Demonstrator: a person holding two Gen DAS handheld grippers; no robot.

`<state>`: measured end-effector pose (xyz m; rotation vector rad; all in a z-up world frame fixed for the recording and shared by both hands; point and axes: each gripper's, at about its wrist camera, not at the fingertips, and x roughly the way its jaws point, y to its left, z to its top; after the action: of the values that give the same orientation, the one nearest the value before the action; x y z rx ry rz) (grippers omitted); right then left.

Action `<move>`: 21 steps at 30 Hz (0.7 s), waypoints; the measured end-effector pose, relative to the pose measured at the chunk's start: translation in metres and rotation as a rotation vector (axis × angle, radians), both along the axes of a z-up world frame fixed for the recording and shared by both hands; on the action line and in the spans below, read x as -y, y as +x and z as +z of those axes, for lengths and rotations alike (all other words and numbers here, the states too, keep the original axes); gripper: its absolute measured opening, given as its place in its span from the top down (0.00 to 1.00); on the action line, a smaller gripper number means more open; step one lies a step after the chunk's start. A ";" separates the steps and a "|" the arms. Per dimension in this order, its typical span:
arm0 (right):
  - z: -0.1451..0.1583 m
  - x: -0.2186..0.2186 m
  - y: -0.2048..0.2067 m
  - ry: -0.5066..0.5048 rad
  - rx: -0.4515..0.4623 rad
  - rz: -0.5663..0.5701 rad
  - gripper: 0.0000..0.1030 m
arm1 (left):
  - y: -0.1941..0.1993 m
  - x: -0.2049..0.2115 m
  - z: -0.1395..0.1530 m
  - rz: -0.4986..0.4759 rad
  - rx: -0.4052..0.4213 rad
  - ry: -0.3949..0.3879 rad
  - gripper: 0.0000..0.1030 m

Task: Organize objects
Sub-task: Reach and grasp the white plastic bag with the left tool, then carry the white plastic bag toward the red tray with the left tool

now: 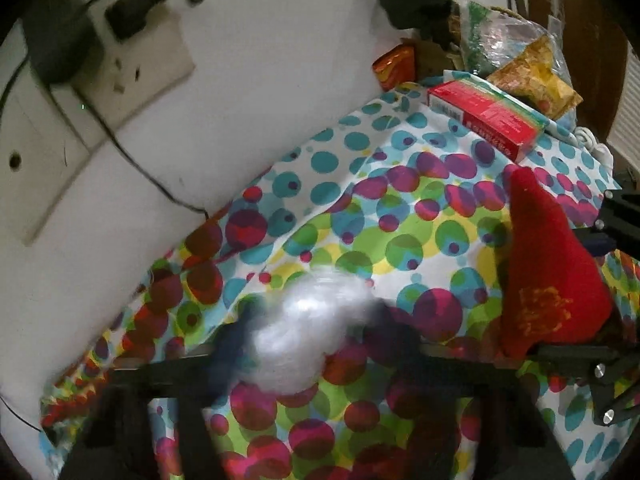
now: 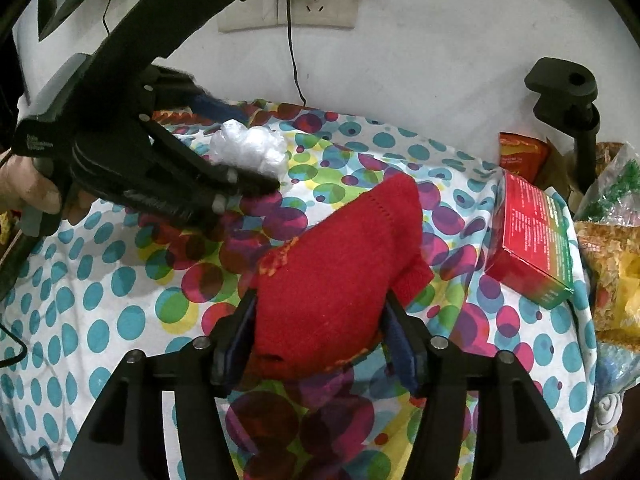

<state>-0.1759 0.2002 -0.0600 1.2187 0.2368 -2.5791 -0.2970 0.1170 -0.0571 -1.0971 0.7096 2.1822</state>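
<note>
1. I have both grippers loaded. My right gripper (image 2: 320, 340) is clamped on a red knitted sock (image 2: 336, 272), whose body sticks forward over the spotted cloth (image 2: 100, 280) that covers the desk.
2. My left gripper (image 1: 308, 344) pinches a crumpled wad of clear plastic (image 1: 308, 332). In its own view the wad is blurred and hides the fingertips, so I read the grasp mostly from the other camera.
3. I judge this as the carry step of the tidying: two loose things are lifted and neither is yet set down. Next I need a destination for each, probably near the pile at the right edge, and a slow release, because the plastic is light and may cling to the pads.
4. The right wrist view shows what the left cannot: the whole left gripper (image 2: 256, 168) from outside, its jaws closed on the plastic wad (image 2: 248, 148), with the person's hand (image 2: 28, 188) behind it.
5. The left wrist view gives the sock (image 1: 548, 280) in side profile, with yellow embroidery near its lower end.
6. Both views show the red box (image 2: 532, 248) lying on the cloth and the snack bags (image 1: 532, 76) heaped beyond it, by the wall socket (image 2: 312, 4).
</note>
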 end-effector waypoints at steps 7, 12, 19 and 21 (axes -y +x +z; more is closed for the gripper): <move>-0.002 0.000 -0.001 0.012 0.000 0.002 0.42 | 0.001 0.013 0.000 0.064 0.008 0.047 0.68; -0.003 -0.001 -0.002 0.015 0.000 -0.002 0.40 | 0.011 0.023 -0.001 0.117 0.003 0.100 0.68; -0.004 -0.003 -0.004 0.023 0.004 -0.010 0.39 | 0.035 0.029 -0.002 0.243 -0.023 0.128 0.68; -0.005 -0.003 -0.005 0.023 0.009 -0.014 0.38 | 0.046 0.035 -0.002 0.305 -0.042 0.142 0.68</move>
<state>-0.1812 0.2031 -0.0648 1.2432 0.2573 -2.5890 -0.2509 0.0821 -0.0588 -1.1491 0.4170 2.4751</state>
